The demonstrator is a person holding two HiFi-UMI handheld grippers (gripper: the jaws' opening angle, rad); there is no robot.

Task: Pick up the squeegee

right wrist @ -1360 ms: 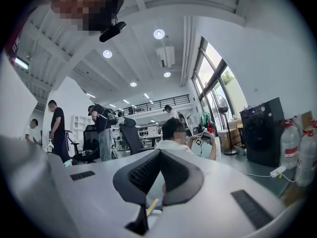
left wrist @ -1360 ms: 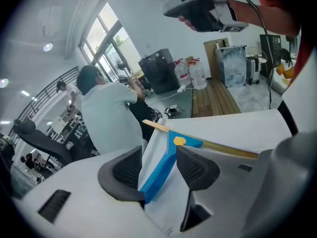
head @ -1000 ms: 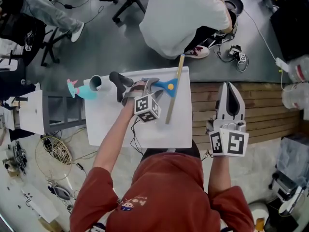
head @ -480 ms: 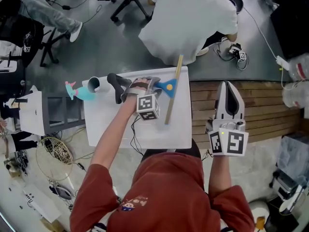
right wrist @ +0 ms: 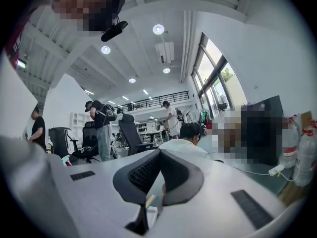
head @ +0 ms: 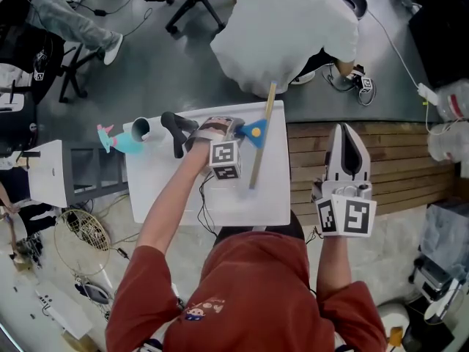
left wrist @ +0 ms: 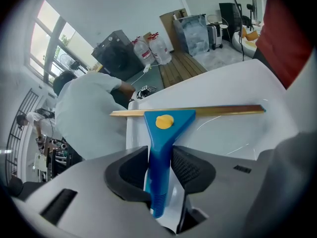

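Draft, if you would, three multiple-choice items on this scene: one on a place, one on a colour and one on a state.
1. Where is the squeegee?
A. on the white table
B. on a chair
C. on the wooden floor

2. What colour is its handle?
A. red
B. blue
C. green

3. How does the left gripper stand?
A. wide open over bare table
B. shut on nothing
C. shut on the squeegee's handle

Answers:
1 A, the head view shows it on the tabletop.
2 B, the left gripper view shows a blue handle with a yellow knob.
3 C, the jaws have just been closing, and both pads press the handle between them.
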